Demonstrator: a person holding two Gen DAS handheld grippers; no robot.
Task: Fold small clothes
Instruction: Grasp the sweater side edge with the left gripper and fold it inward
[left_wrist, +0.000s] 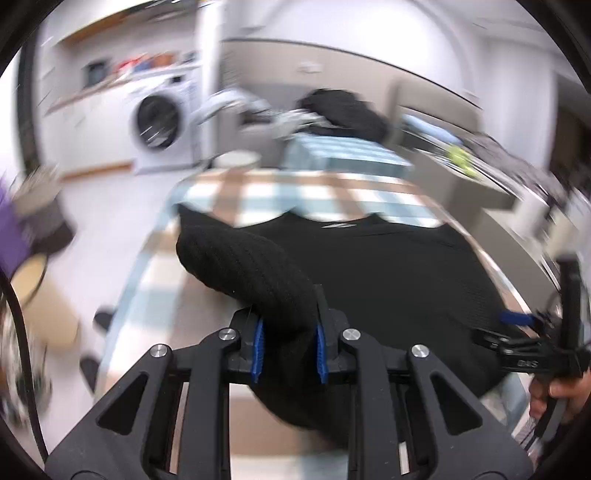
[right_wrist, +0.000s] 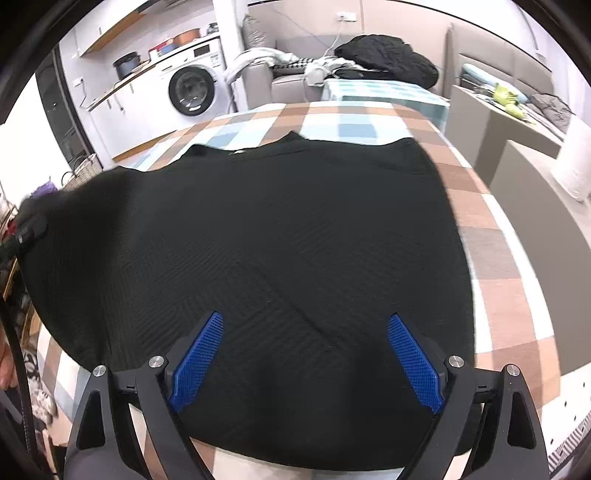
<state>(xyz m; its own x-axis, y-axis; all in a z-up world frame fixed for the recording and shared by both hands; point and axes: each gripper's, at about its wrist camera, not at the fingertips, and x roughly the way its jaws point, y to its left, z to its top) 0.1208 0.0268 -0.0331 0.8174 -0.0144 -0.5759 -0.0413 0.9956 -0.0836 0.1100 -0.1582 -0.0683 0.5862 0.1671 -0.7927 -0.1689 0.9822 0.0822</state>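
Observation:
A black knitted top (right_wrist: 277, 229) lies spread on a checked tablecloth (right_wrist: 351, 122). In the left wrist view my left gripper (left_wrist: 290, 347) is shut on a bunched fold of the black top (left_wrist: 251, 273), lifted off the table, with the rest of the garment stretching away to the right. My right gripper (right_wrist: 306, 358) hovers over the near hem of the top, its blue pads (right_wrist: 413, 362) wide apart and open, nothing pressed between them. The right gripper (left_wrist: 532, 354) also shows at the right edge of the left wrist view, held by a hand (left_wrist: 565, 391).
A washing machine (right_wrist: 192, 88) stands at the back left. A sofa with a black jacket (right_wrist: 388, 59) and other clothes sits behind the table. A grey counter (right_wrist: 509, 122) with items runs along the right. A basket (right_wrist: 86, 166) and clutter sit on the floor at left.

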